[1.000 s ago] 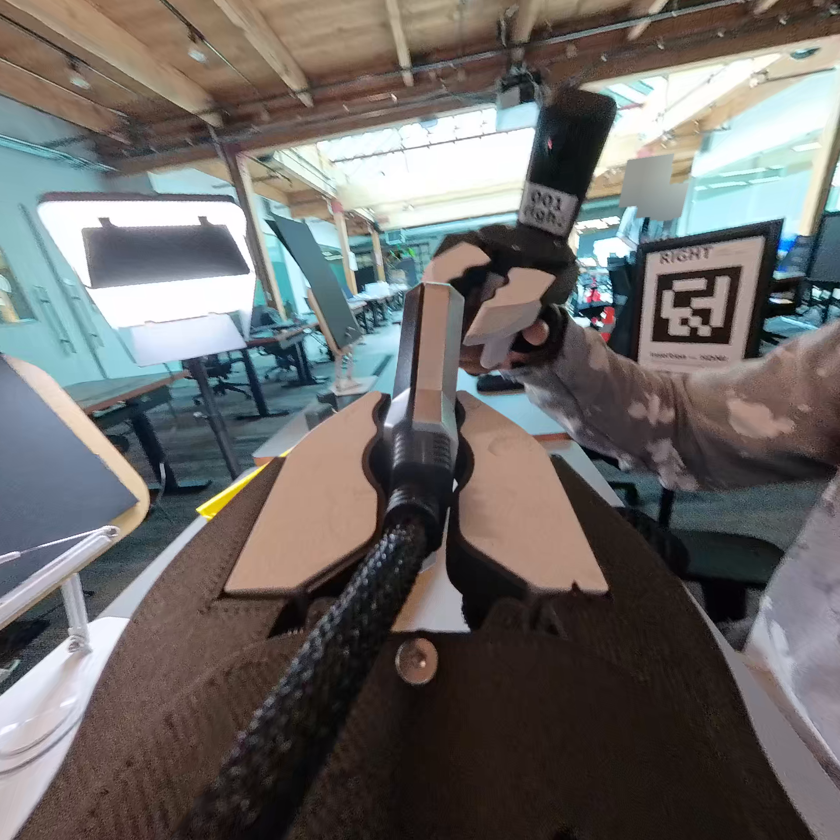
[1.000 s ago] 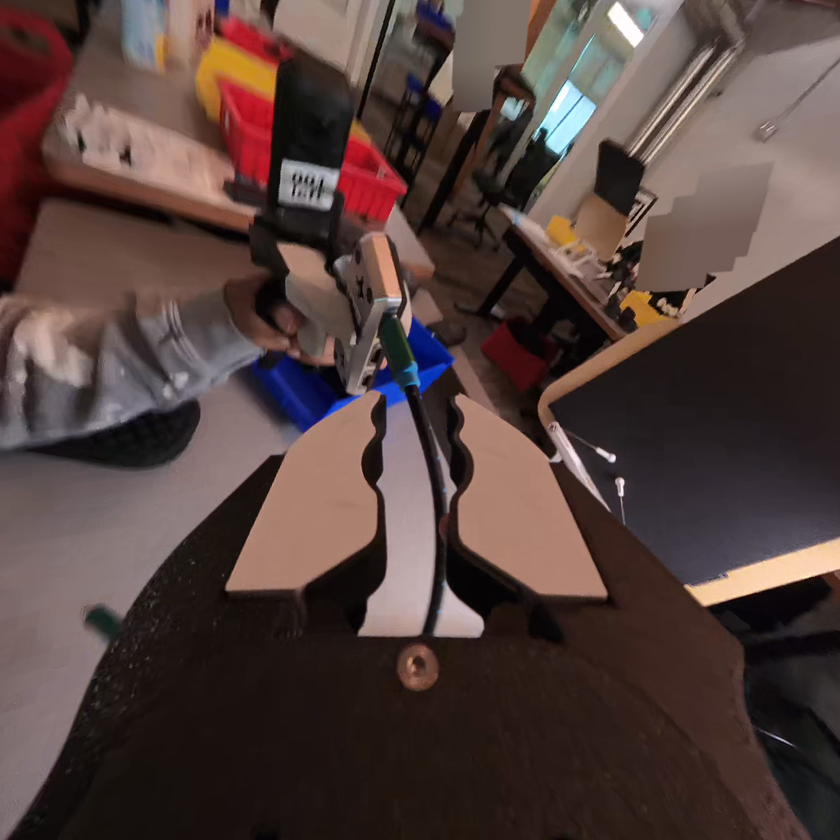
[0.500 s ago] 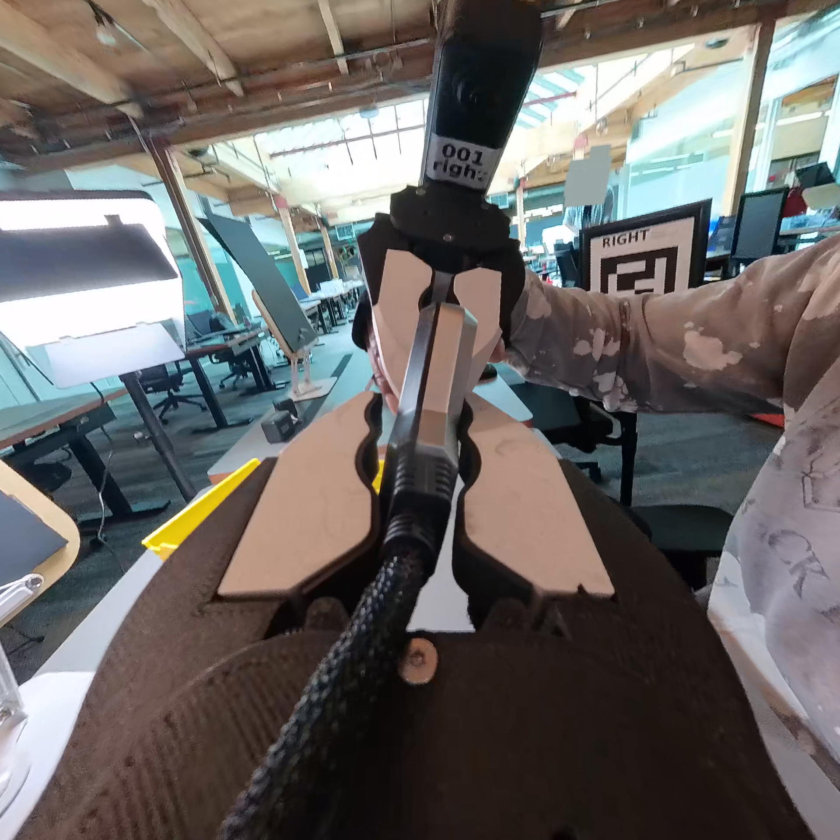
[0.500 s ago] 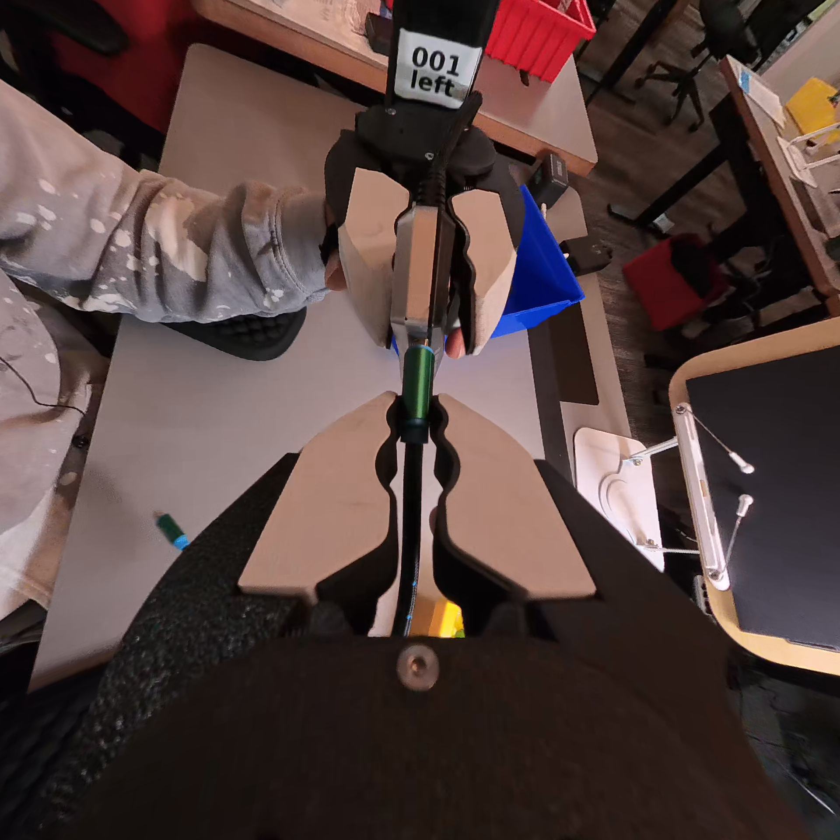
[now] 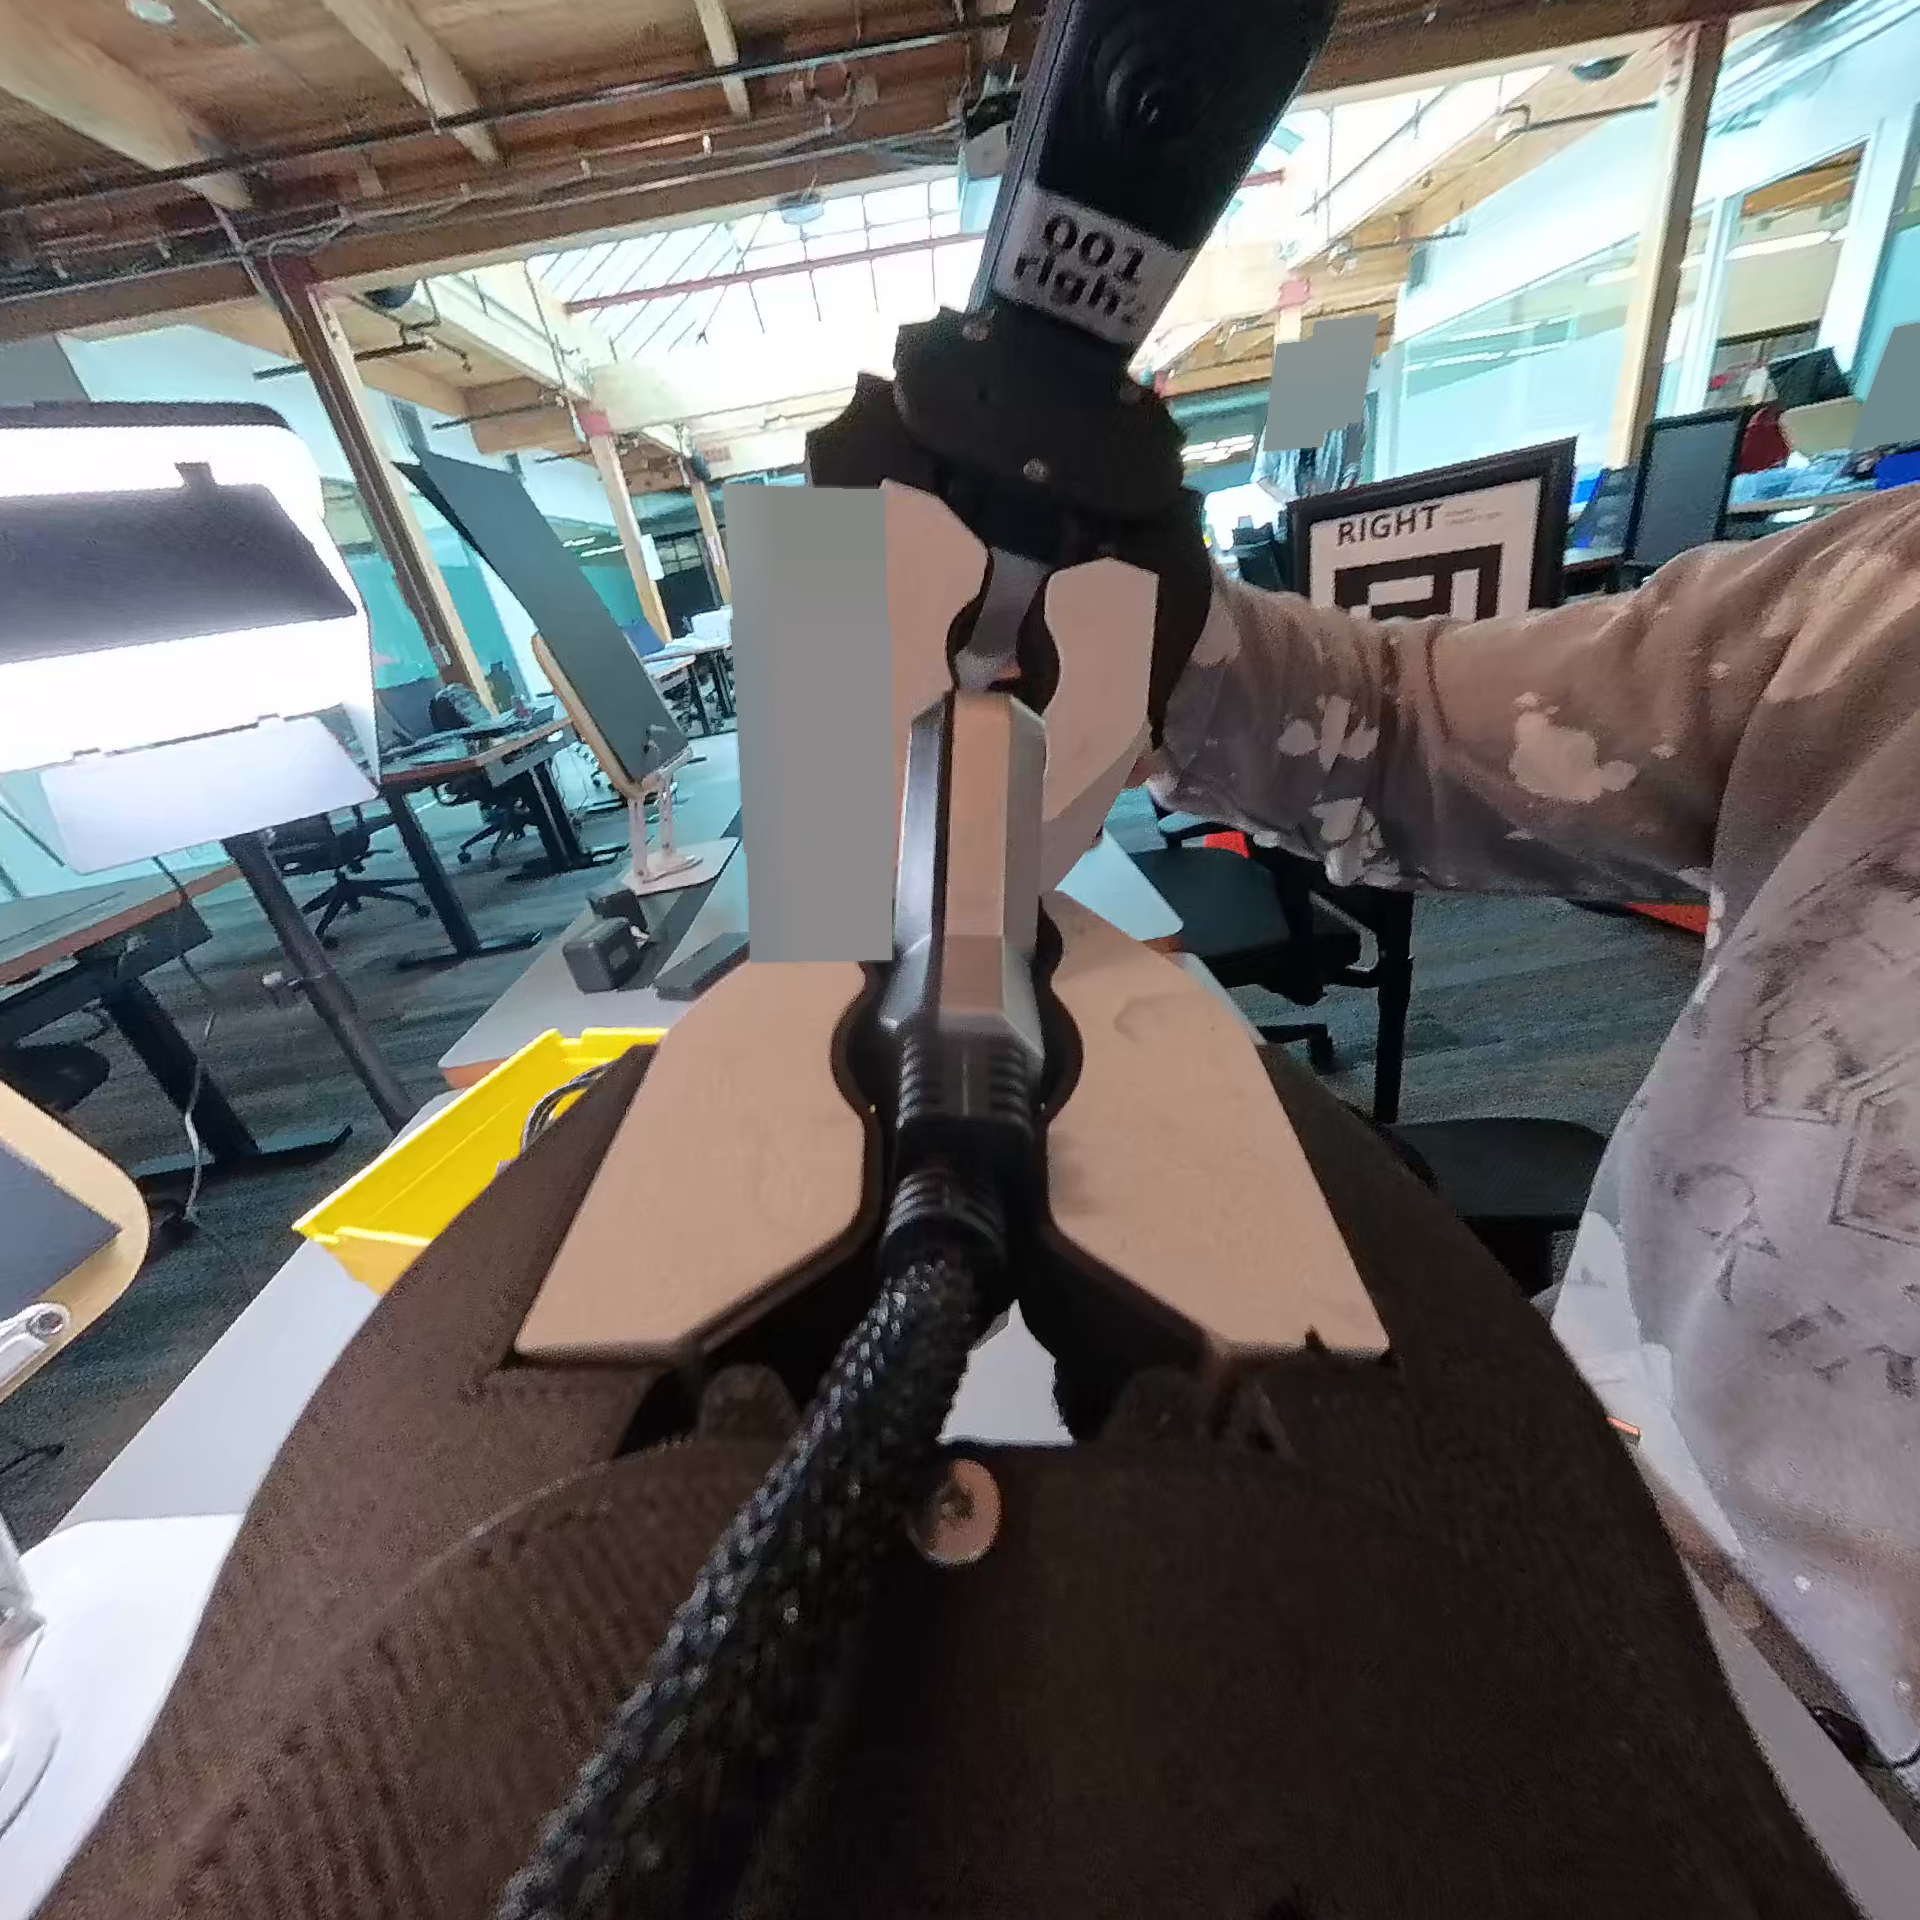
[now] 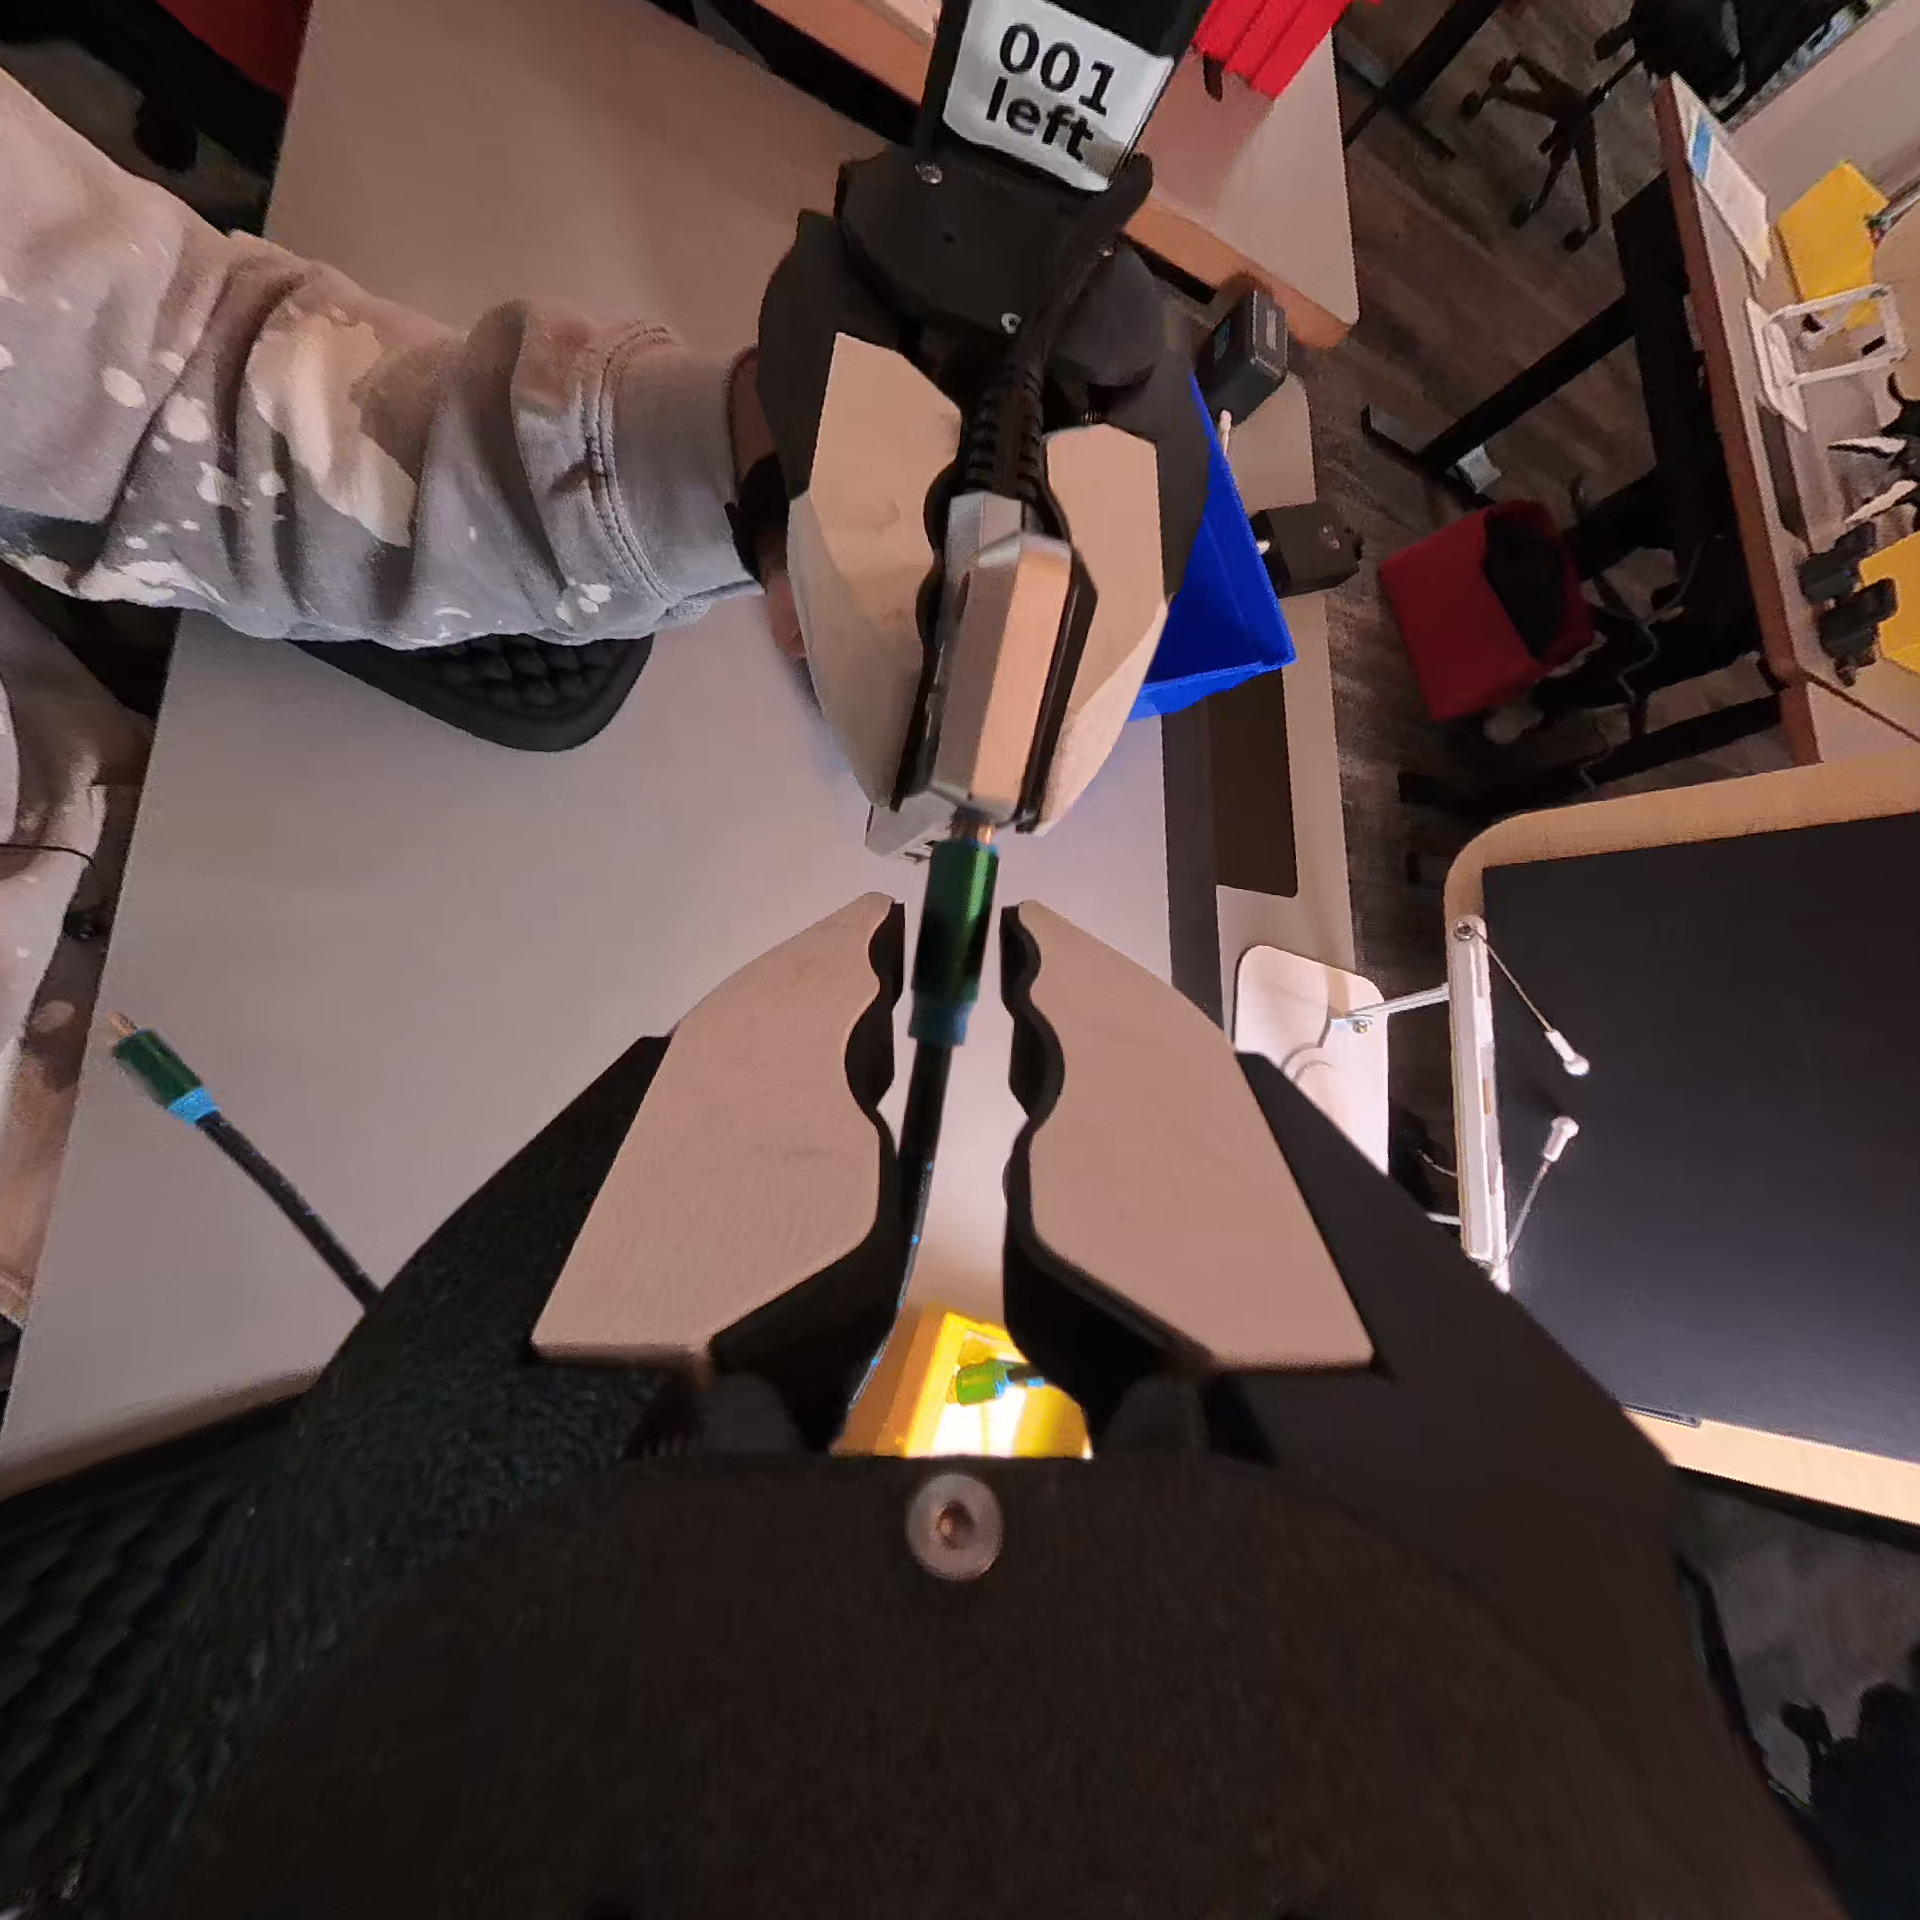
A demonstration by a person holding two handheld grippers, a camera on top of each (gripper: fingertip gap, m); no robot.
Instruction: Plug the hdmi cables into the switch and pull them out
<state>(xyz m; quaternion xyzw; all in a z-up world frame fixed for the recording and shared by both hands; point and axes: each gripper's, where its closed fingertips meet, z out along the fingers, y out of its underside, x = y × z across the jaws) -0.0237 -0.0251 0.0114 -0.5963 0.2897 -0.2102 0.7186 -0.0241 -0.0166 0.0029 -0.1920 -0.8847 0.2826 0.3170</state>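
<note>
My left gripper (image 5: 961,966) is shut on the silver switch (image 5: 971,831), whose braided black cable (image 5: 831,1455) runs back over the gripper body. My right gripper (image 6: 951,914) faces it and is shut on the green plug (image 6: 956,935) of a thin black HDMI cable. The plug's metal tip meets the end of the switch (image 6: 1003,665), which the left gripper (image 6: 966,800) holds above the table (image 6: 520,935). In the left wrist view the right gripper (image 5: 997,852) stands just behind the switch. A second green-plugged cable (image 6: 156,1060) lies on the table at the left.
A yellow bin (image 5: 457,1153) sits below the grippers and a blue bin (image 6: 1216,623) at the table's far edge. A black pad (image 6: 488,686) lies under the person's sleeve. A black board (image 6: 1714,1143) on a stand is at the right.
The two grippers have turned to face each other and closed the distance. My right gripper, open a second ago, has shut on the green plug and brought its tip to the switch.
</note>
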